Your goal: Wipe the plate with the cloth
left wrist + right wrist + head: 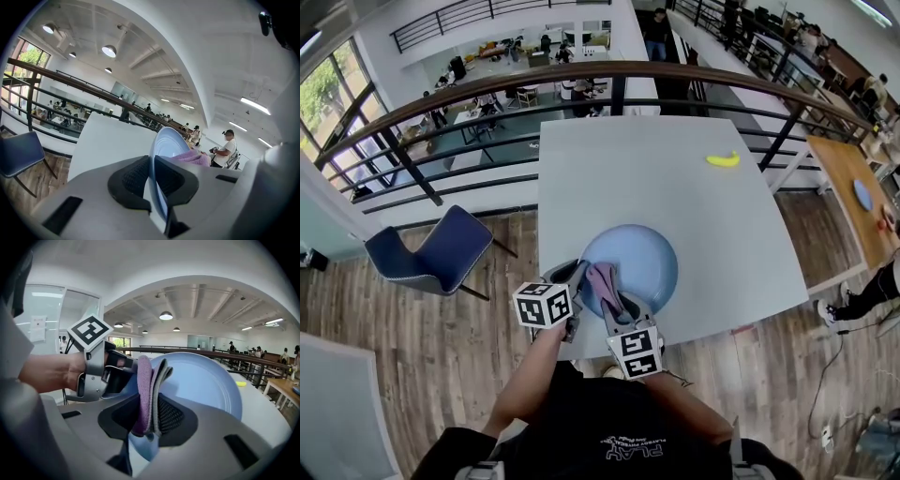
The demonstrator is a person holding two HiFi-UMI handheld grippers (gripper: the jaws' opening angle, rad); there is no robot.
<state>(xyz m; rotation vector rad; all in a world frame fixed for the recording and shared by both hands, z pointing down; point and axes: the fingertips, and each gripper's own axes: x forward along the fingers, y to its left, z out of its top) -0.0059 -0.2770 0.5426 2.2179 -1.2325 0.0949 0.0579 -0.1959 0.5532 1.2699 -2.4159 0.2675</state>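
While both tools meet at the near edge of the counter (628,178), the left tool (574,281) is closed narrowly on the near-left rim of the plate (647,258). Its dark ribbed pads (136,176) press on either face of the thin rim. The right tool (612,298), just beside it, is clamped on the cloth (600,279), a folded fabric in purple and grey layers with a fine knitted texture. The cloth stands pinched upright between mesh-textured pads (169,416). Its free end lies over the left part of the plate's inner face.

The plate is round, pale blue, smooth and faintly glossy, shallow, with a low raised rim. It sits at the counter's near edge. The counter top is square, matte and greyish white. Near its far right corner, well apart from the plate, lies a small curved yellow object (723,159) shaped like a banana.

Left of the counter a blue upholstered chair (431,251) on thin dark legs stands on a wood-plank floor (412,375). To the right is a second, wooden counter (839,159) bearing a small blue disc (862,194). Beyond, a dark metal railing (581,70) with a brown handrail bounds the platform. Past it a lower hall (497,94) holds desks and people. White ceiling beams with round lamps (165,315) span the room.
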